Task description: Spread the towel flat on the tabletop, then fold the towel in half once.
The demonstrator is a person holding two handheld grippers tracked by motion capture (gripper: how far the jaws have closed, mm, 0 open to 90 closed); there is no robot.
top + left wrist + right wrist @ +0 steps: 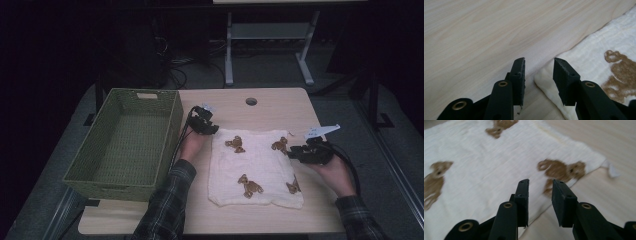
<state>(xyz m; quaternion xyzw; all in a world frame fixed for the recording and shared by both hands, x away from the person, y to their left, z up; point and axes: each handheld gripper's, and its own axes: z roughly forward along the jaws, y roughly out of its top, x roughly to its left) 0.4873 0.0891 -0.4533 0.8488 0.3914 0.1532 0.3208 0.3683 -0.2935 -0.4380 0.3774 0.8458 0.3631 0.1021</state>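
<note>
2 grippers worked 1 bear-print cloth (256, 167), flat on table (240, 102) beside green basket (127, 142). Left gripper (539, 72) unclenched at corner, right gripper (540, 192) unclenched over edge. We judged cloth light, limp; pinch corners.

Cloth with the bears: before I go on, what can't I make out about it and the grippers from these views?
- Cloth: high view is too dim and small to tell whether it is one layer or folded.
- Left gripper: its own view shows the jaws apart around the cloth's corner; contact with the cloth is unclear.
- Right gripper: blurred; its height above the cloth's edge is unclear.
- Basket: near wall hides the front of its floor.
</note>
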